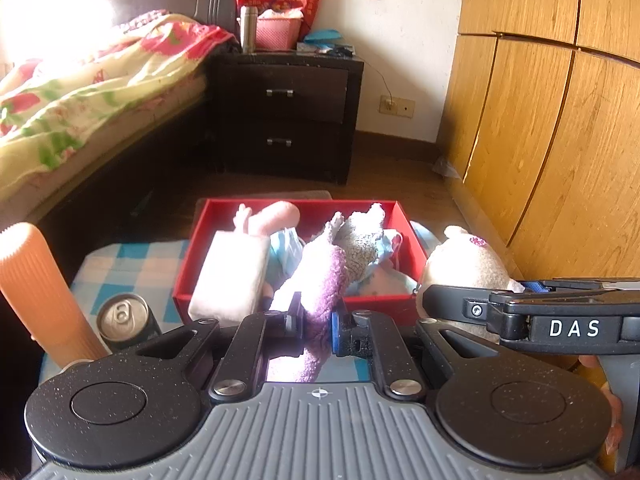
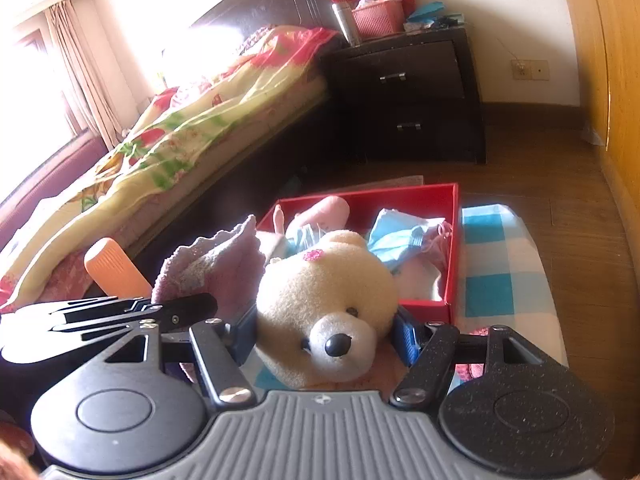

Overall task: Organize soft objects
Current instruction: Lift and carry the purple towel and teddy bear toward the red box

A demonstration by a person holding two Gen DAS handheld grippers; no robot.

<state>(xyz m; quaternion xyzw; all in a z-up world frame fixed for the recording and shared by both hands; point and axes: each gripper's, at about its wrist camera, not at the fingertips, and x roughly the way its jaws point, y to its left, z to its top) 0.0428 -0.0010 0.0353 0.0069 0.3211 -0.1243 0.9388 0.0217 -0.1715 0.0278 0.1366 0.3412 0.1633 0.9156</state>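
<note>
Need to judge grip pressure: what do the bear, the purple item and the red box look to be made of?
Bear: cream plush, short matte pile; glossy black nose looks like hard plastic.
Purple item: fluffy knit or fleece, probably a sock; loopy, fuzzy surface, folding limply in the left tongs.
Red box: seems to be stiff cardboard, smooth, slightly satin; thin straight walls and crisp corners.

White letters "DAS" on the black body of the right claw (image 1: 460, 300).

Soft plush against hard, smooth surfaces

The teddy bear (image 2: 326, 300) is fuzzy cream plush, the purple sock (image 1: 324, 280) nubbly fleece; the red box (image 1: 188, 258) looks like smooth card, the can (image 1: 120, 316) shiny metal.
</note>
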